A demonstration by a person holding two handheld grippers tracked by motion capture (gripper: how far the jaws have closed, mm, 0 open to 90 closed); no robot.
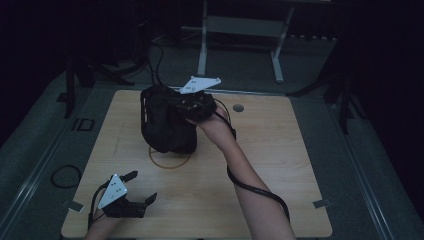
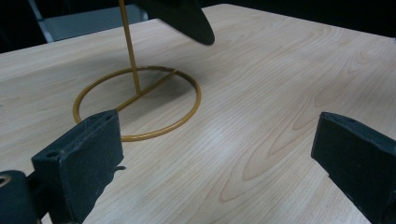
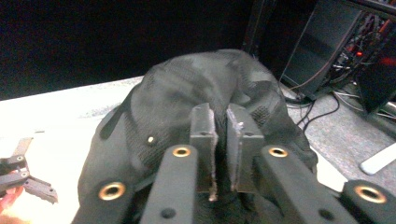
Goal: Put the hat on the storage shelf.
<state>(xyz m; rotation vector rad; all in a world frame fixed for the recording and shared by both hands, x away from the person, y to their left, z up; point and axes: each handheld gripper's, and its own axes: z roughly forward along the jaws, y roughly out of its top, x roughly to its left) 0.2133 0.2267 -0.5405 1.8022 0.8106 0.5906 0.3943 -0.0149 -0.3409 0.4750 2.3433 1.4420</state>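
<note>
The right claw [image 3: 220, 154] pinches the black mesh cap [image 3: 187, 98].

Surface: light wooden table [image 1: 280, 165]
On it: gold wire stand [image 2: 135, 100], ring base flat on the wood

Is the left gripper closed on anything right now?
No: the left gripper has its jaws wide apart over bare table, short of the gold stand.

The table [image 1: 280, 165] at the frame's centre is pale wood with a wavy brown grain. At its middle, the cap [image 1: 165, 120] is black all over, with mesh-textured fabric and one small brass-coloured rivet. The stand [image 2: 137, 100] under it is mustard-gold wire. Both grippers, left [image 1: 139, 187] at lower left and right [image 1: 192, 102] at upper centre, are black with pale grey plates and brass-coloured screw holes.
</note>
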